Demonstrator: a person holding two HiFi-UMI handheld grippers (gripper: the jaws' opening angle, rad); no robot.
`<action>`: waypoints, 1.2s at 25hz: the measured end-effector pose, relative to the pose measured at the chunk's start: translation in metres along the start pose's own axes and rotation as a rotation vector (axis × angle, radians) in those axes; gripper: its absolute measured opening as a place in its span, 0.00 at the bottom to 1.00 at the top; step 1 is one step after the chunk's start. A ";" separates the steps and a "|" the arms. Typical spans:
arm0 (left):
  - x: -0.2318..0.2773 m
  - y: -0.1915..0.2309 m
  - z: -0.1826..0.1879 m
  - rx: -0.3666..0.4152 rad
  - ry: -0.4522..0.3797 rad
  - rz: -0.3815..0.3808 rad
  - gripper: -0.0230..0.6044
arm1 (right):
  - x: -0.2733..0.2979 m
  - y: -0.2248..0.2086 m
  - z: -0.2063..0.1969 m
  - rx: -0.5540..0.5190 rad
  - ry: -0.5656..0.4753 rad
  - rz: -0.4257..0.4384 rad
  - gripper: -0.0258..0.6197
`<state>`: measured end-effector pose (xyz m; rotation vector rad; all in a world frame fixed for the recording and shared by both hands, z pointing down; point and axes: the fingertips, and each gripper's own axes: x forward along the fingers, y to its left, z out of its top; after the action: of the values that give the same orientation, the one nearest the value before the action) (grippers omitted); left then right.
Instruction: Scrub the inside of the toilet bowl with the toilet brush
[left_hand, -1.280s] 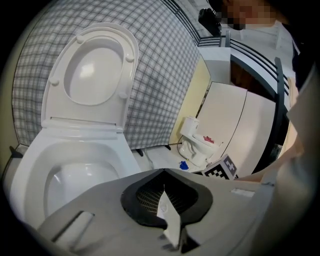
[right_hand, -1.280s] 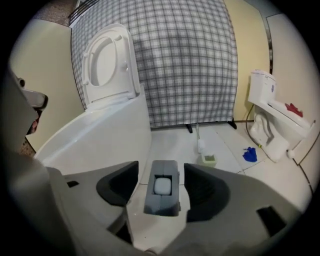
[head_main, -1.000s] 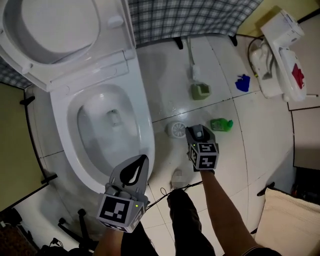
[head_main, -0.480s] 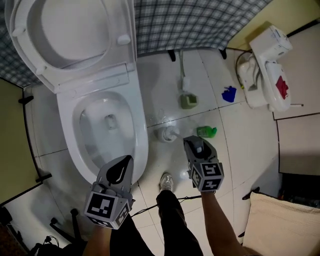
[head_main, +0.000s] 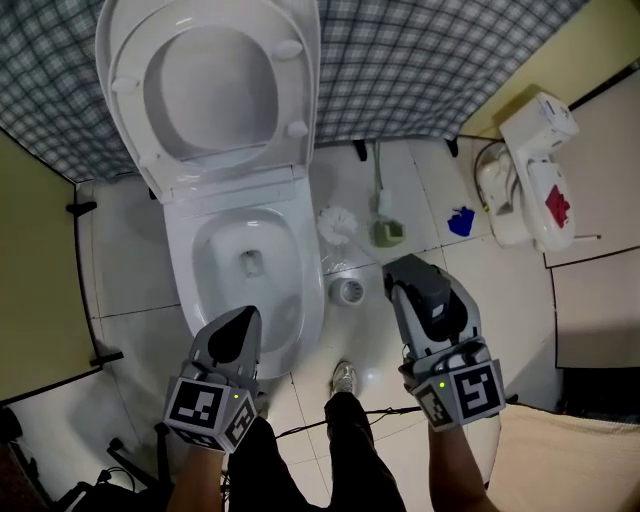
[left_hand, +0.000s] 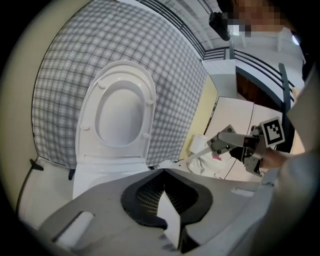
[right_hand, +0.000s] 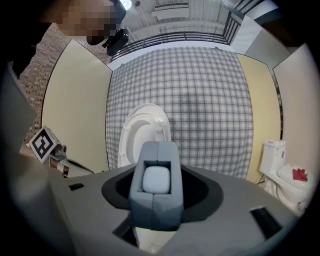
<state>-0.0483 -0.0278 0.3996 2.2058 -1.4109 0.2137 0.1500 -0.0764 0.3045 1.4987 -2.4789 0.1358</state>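
Observation:
The white toilet stands with lid and seat (head_main: 215, 95) raised, its bowl (head_main: 225, 280) open and wet inside. A white bristly brush head (head_main: 337, 222) lies on the floor tiles just right of the bowl, with a round white holder (head_main: 347, 291) in front of it. My left gripper (head_main: 244, 320) hovers over the bowl's near rim, its tips meeting in a point, empty. My right gripper (head_main: 414, 275) hangs right of the holder, apart from the brush, fingers together on nothing. Ahead in the right gripper view are those closed fingers (right_hand: 157, 155) and the raised lid (right_hand: 142, 132).
A long-handled scrubber with a green head (head_main: 387, 232) lies behind the brush. A blue scrap (head_main: 460, 221) and a white fixture with a red patch (head_main: 530, 170) sit at the right wall. Checked tiles back the toilet. A person's shoe (head_main: 344, 377) stands between the grippers.
Both grippers have drawn back toward me and away from the floor items. The right gripper has left the round holder. My view has tilted up, showing more wall.

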 end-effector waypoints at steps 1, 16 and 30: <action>-0.002 0.004 0.002 -0.001 -0.004 0.008 0.02 | 0.007 0.010 0.009 0.002 -0.021 0.024 0.38; -0.034 0.078 -0.026 -0.040 0.061 0.081 0.02 | 0.151 0.142 -0.111 0.110 0.169 0.167 0.38; -0.040 0.108 -0.033 -0.084 0.059 0.116 0.02 | 0.191 0.197 -0.126 0.259 0.142 0.279 0.38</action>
<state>-0.1573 -0.0147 0.4479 2.0355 -1.4893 0.2534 -0.0891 -0.1226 0.4832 1.1707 -2.6153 0.6120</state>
